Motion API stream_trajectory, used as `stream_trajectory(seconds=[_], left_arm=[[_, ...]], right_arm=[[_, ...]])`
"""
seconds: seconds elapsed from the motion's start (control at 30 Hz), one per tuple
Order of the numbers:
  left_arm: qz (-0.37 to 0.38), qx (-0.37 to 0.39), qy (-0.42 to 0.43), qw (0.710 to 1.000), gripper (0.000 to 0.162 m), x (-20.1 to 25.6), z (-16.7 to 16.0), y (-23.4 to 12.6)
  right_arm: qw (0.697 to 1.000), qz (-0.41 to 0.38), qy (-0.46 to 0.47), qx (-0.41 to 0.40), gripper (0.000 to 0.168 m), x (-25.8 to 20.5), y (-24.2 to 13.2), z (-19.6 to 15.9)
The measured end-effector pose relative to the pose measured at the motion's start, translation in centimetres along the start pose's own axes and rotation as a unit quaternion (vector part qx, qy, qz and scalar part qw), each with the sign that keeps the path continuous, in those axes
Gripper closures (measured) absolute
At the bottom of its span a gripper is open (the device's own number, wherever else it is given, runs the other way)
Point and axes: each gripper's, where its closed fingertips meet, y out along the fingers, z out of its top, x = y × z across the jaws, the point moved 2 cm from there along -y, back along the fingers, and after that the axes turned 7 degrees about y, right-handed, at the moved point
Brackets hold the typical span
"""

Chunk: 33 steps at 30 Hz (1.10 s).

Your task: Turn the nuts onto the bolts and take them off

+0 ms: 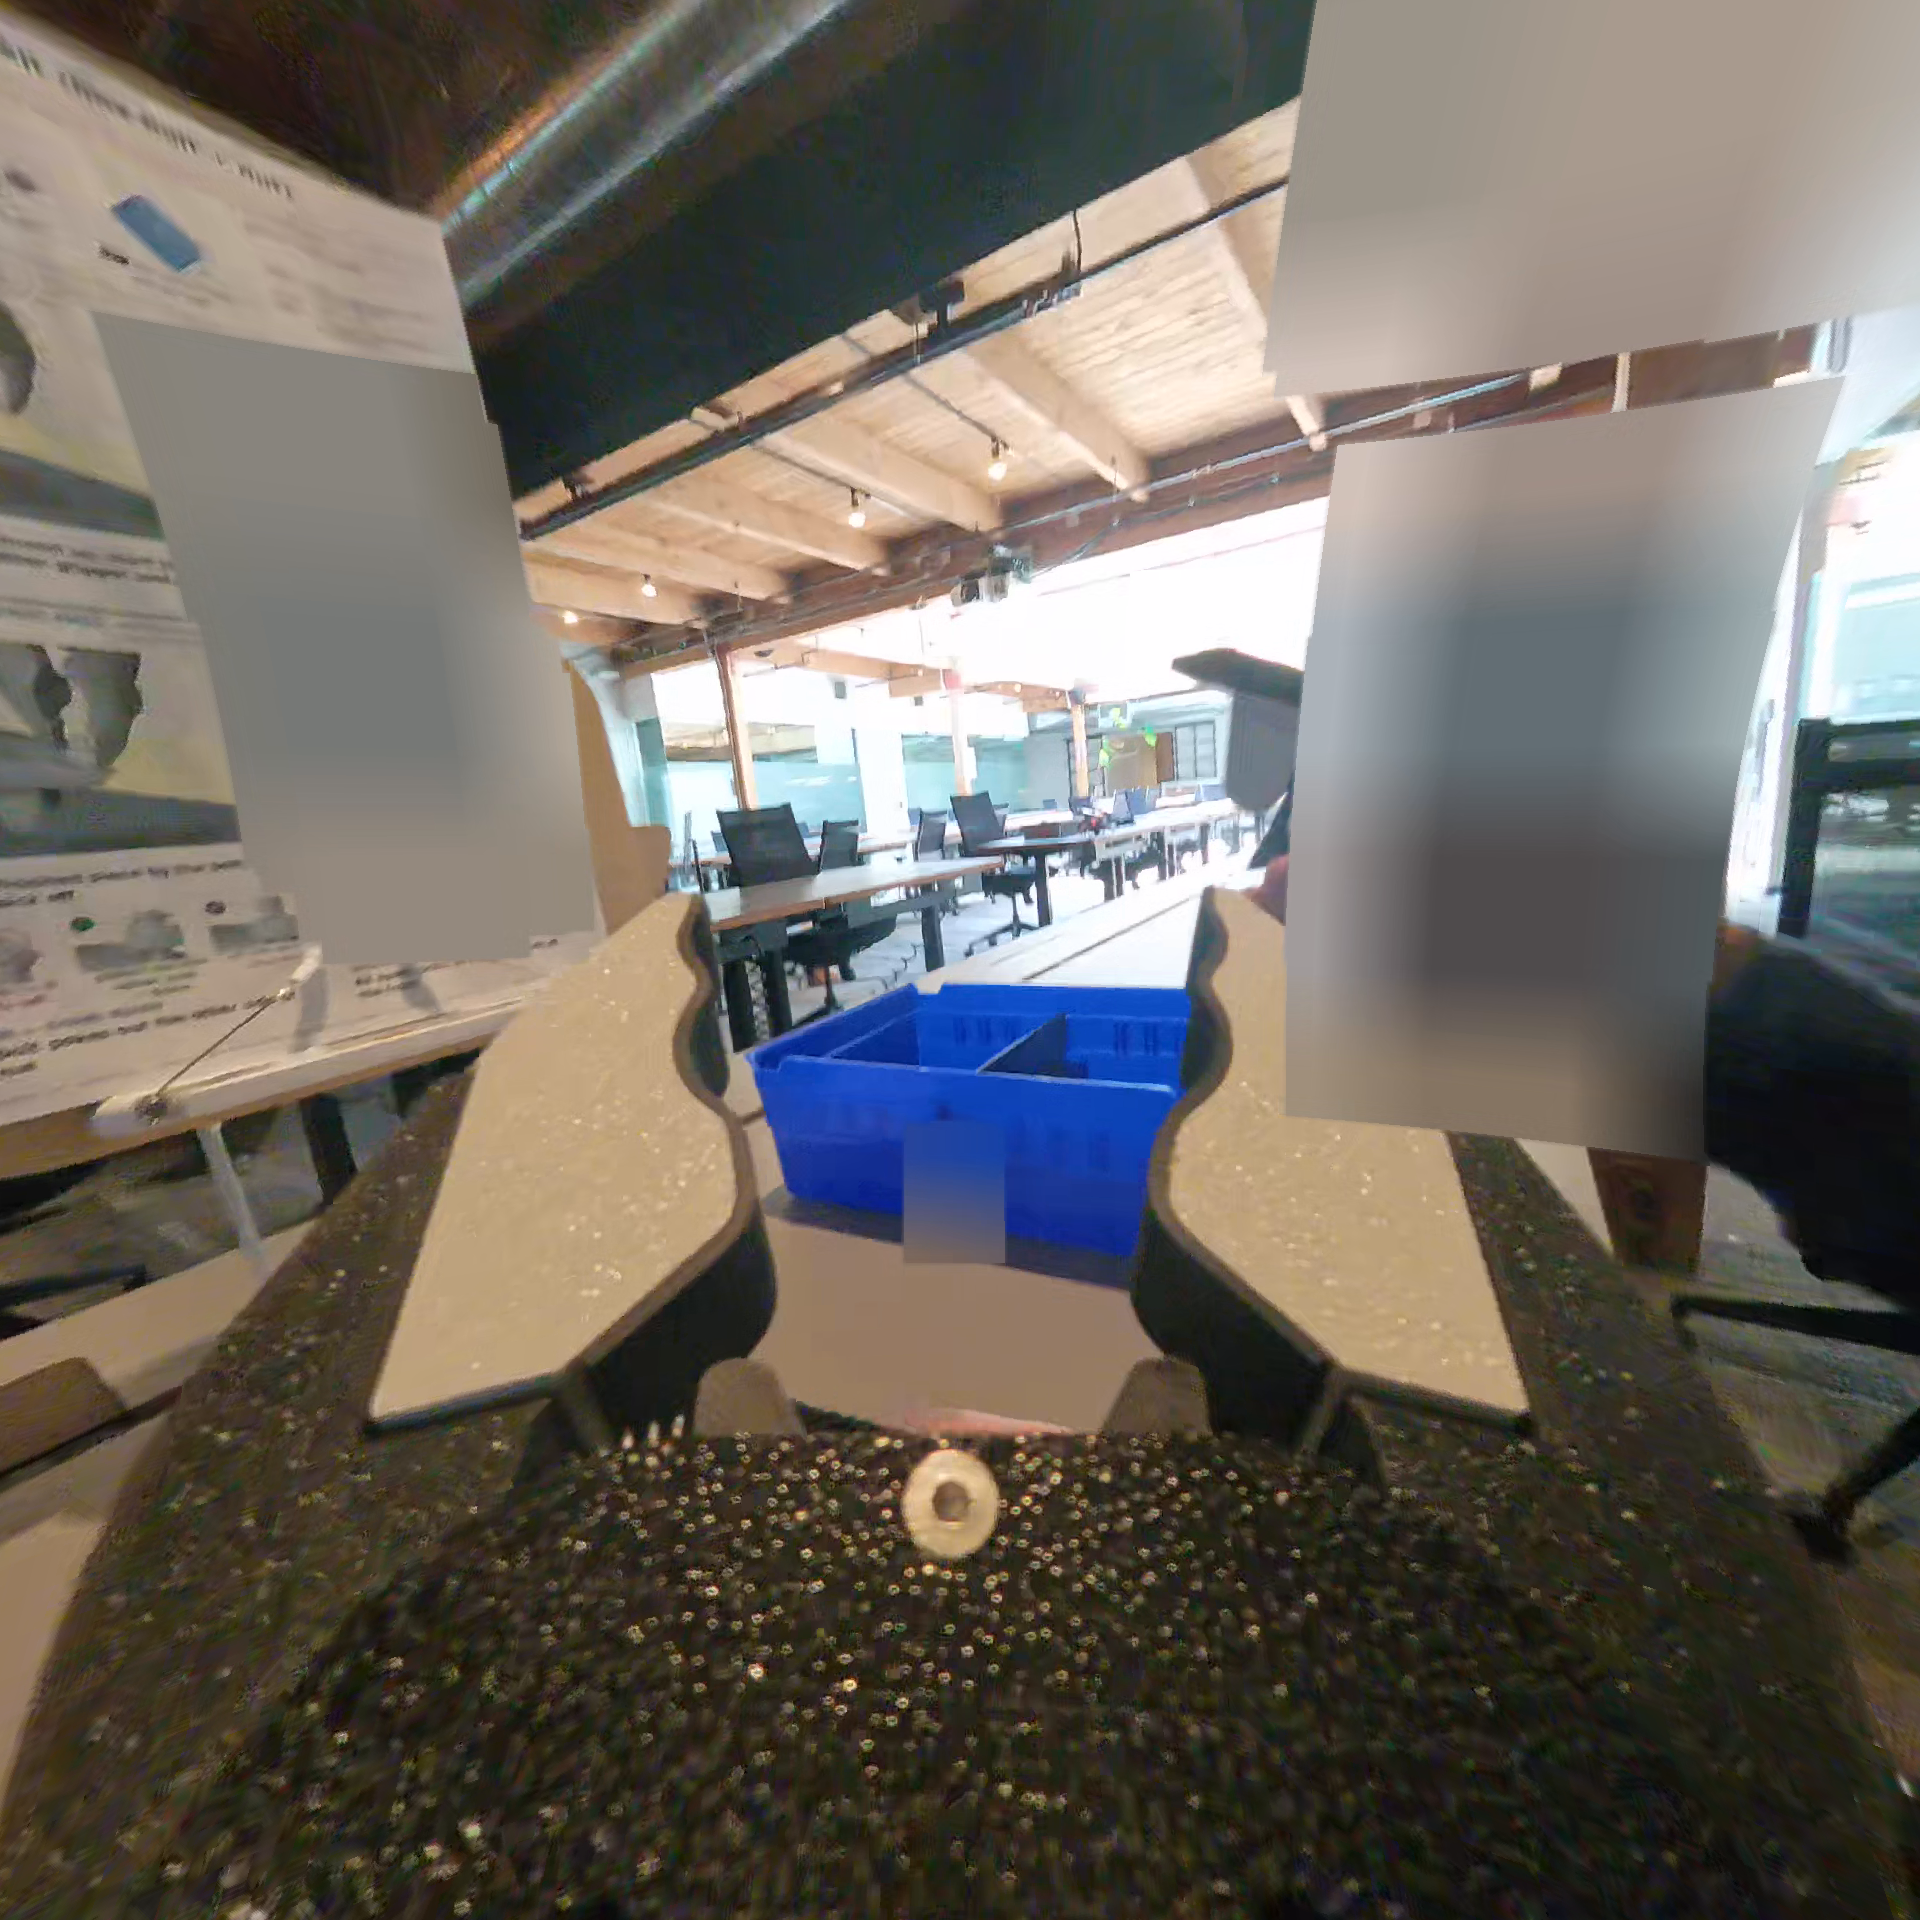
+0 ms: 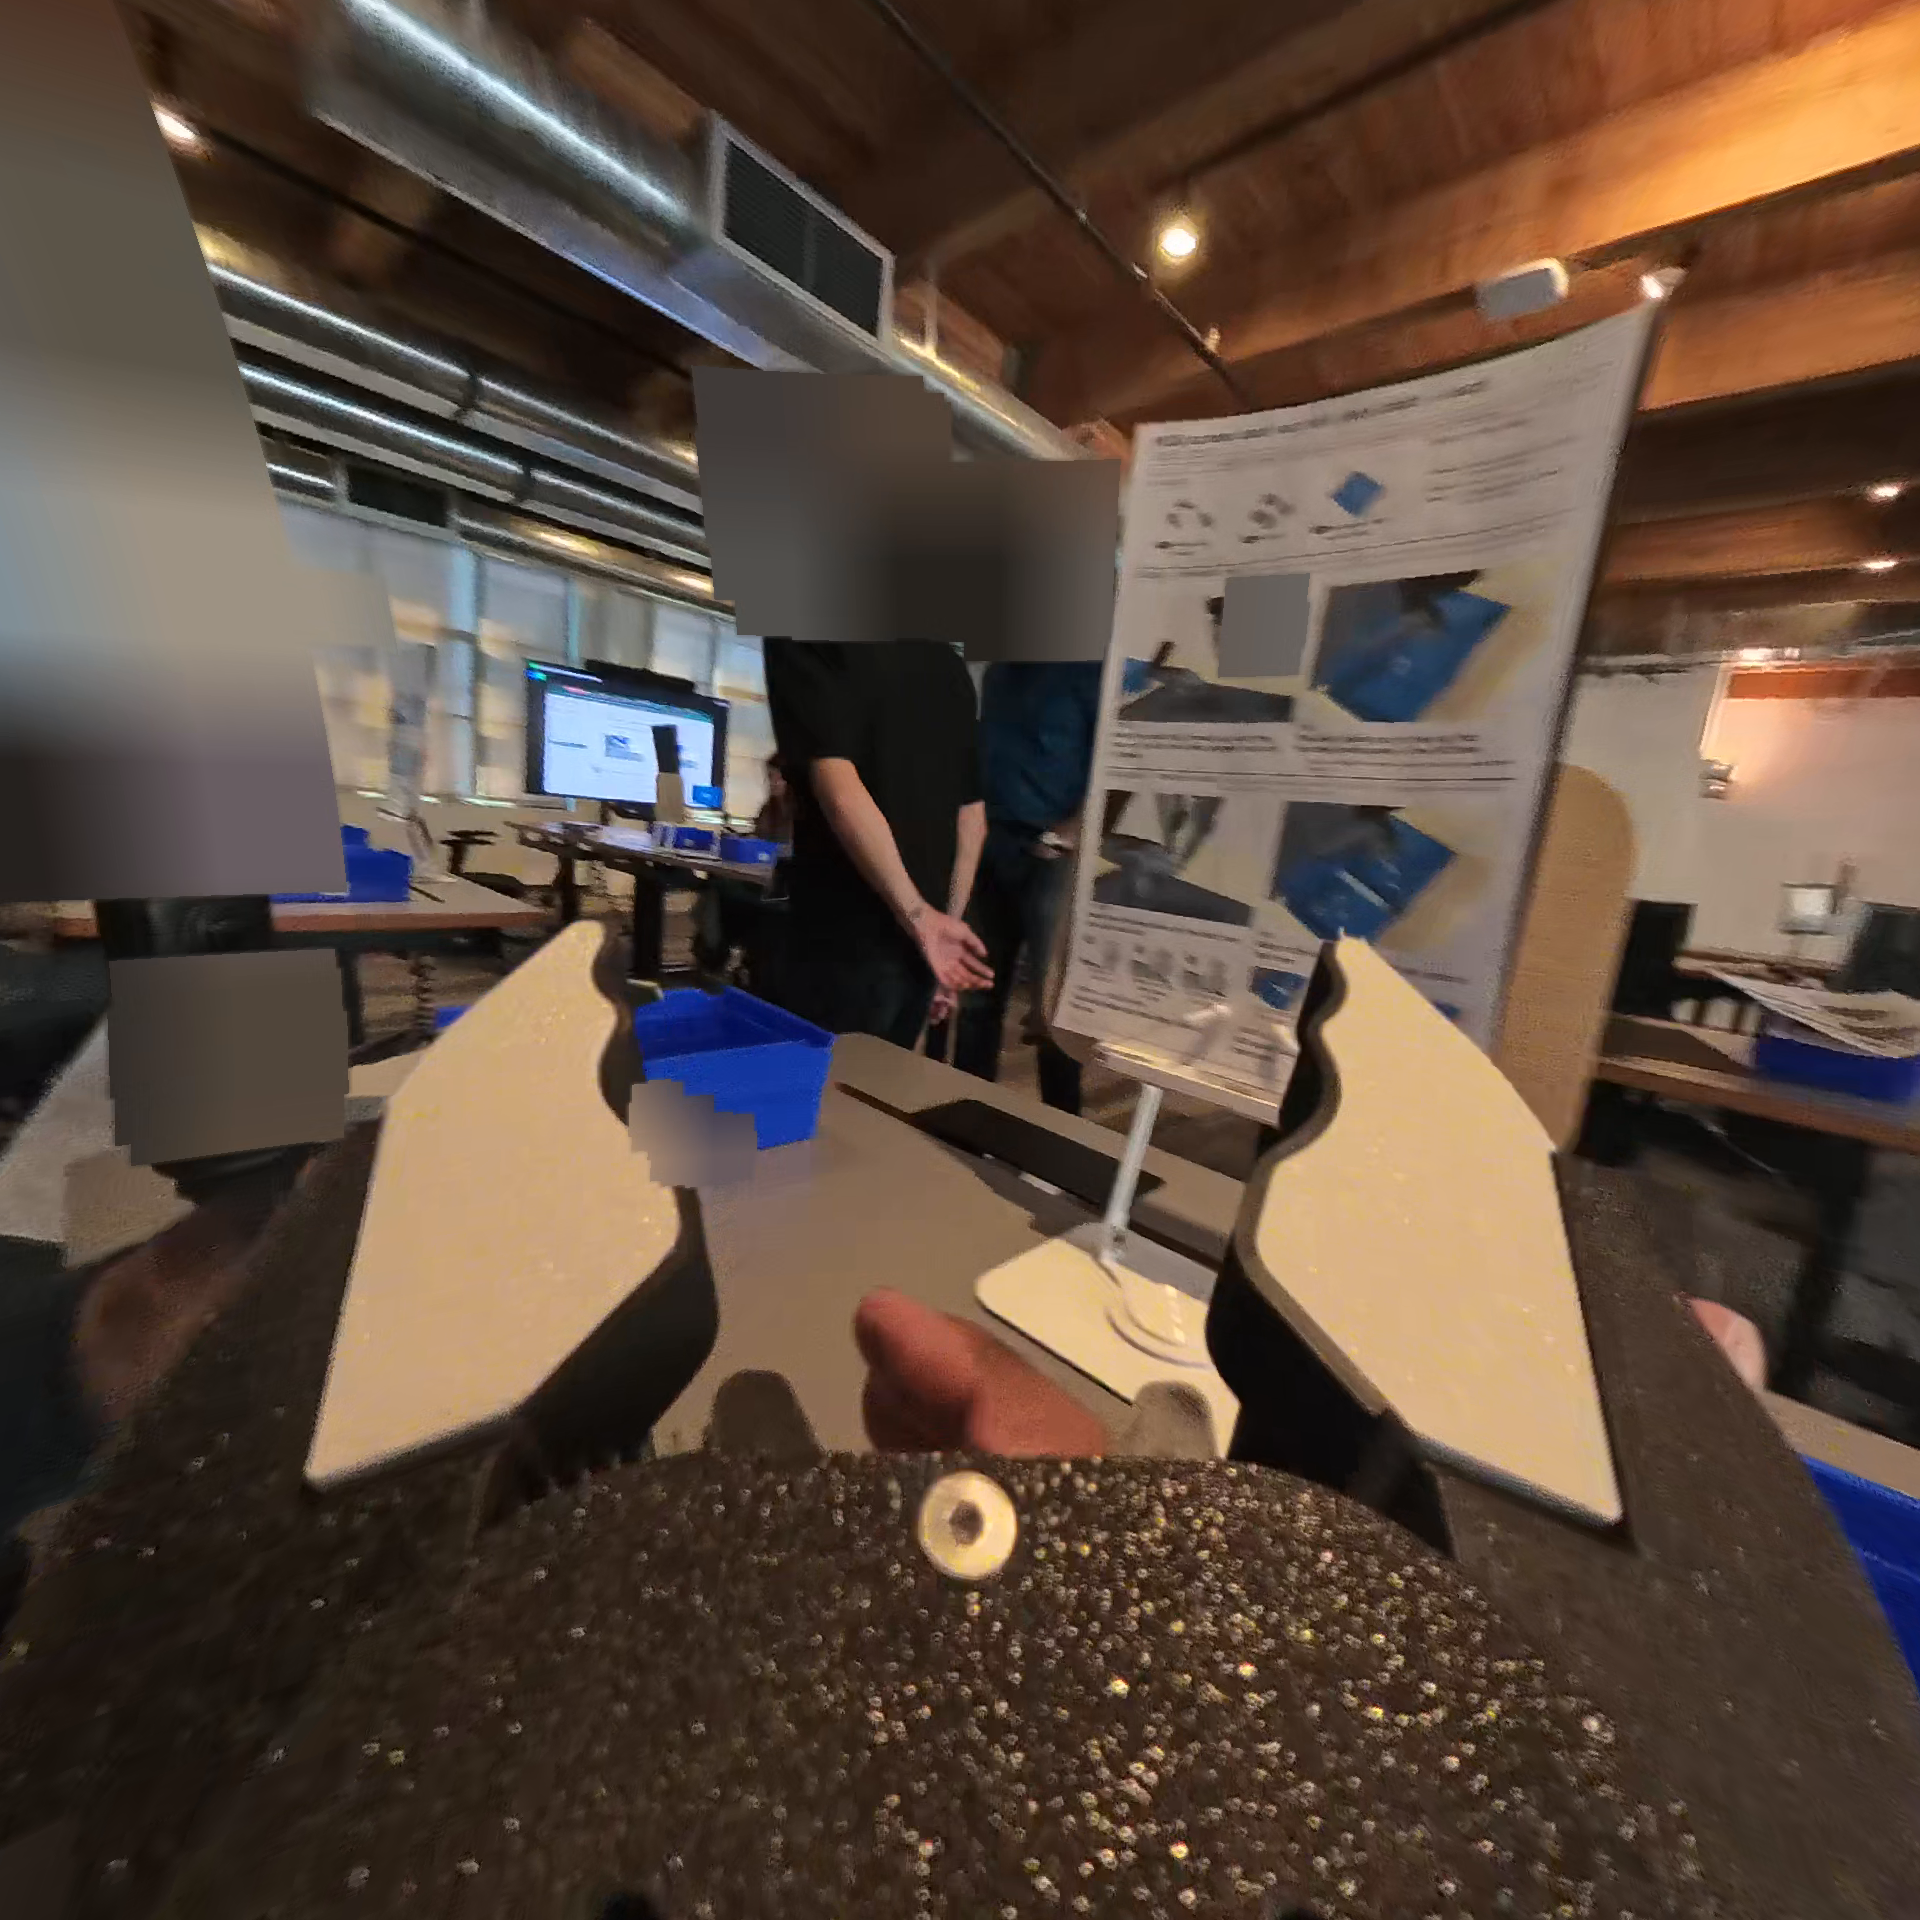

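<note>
Nuts and bolts escape us in both views, while our left gripper (image 1: pixel 951 997) and right gripper (image 2: pixel 966 1018) hang spread and empty before the blue divided bin (image 1: pixel 966 1132) on the grey table (image 2: pixel 831 1226).

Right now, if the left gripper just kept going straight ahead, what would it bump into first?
Most likely the blue bin on the table. It sits straight ahead between the open left gripper's fingers, nothing visible in between. How far off it is cannot be told.

blue bin (image 1: pixel 935 1132), grey table (image 2: pixel 831 1226)
</note>
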Motion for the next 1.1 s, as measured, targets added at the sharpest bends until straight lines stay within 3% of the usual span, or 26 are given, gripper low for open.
stream_trajectory(seconds=[0.13,0.23,0.3,0.33,0.4,0.5,0.53,0.63,0.7,0.77,0.83,0.9,1.0,1.1], left_arm=[[0.034,0.023,0.014,0.999,0.083,0.2,1.1,-0.3],[0.039,0.021,0.008,0.999,0.064,0.3,1.3,-0.6],[0.040,0.014,0.015,0.999,0.042,0.2,1.4,-0.7],[0.043,0.013,0.026,0.999,0.038,0.2,1.4,-0.9],[0.052,0.014,0.061,0.997,0.046,0.0,1.7,-1.6],[0.042,0.023,0.139,0.989,0.094,0.2,2.7,-3.2],[0.042,0.035,0.157,0.986,0.103,0.0,3.2,-3.9],[0.085,0.055,0.158,0.982,0.091,-2.3,4.6,-5.8],[0.126,0.032,0.156,0.979,0.077,-4.6,4.8,-7.2],[0.159,-0.008,0.165,0.973,0.075,-6.9,4.8,-8.8],[0.177,-0.043,0.180,0.967,0.080,-9.1,5.2,-11.0],[0.198,-0.090,0.199,0.956,0.098,-11.8,5.8,-13.9],[0.226,-0.153,0.215,0.938,0.110,-16.3,7.1,-18.9],[0.243,-0.243,0.209,0.916,0.111,-21.3,7.1,-23.8]], right_arm=[[0.998,0.061,0.023,0.013,0.064,-3.7,3.2,-1.6],[0.994,0.098,0.049,0.009,0.066,-5.5,5.0,-2.6],[0.990,0.120,0.066,0.018,0.052,-6.4,6.0,-3.0],[0.989,0.130,0.072,0.016,0.050,-6.8,6.4,-3.2],[0.986,0.140,0.085,0.005,0.049,-7.4,7.2,-3.9],[0.979,0.179,0.094,-0.012,0.088,-8.9,7.9,-4.6],[0.976,0.195,0.095,-0.010,0.104,-9.4,8.0,-4.7],[0.970,0.222,0.095,0.001,0.112,-10.7,8.6,-4.7],[0.969,0.230,0.094,-0.005,0.110,-11.4,9.4,-5.1],[0.966,0.239,0.100,-0.017,0.113,-12.1,10.3,-5.8],[0.961,0.249,0.109,-0.044,0.115,-12.6,11.1,-6.8],[0.958,0.253,0.109,-0.077,0.117,-12.8,11.8,-8.1],[0.947,0.272,0.117,-0.122,0.119,-13.1,12.4,-10.3],[0.929,0.303,0.129,-0.169,0.124,-13.5,12.6,-13.1]])
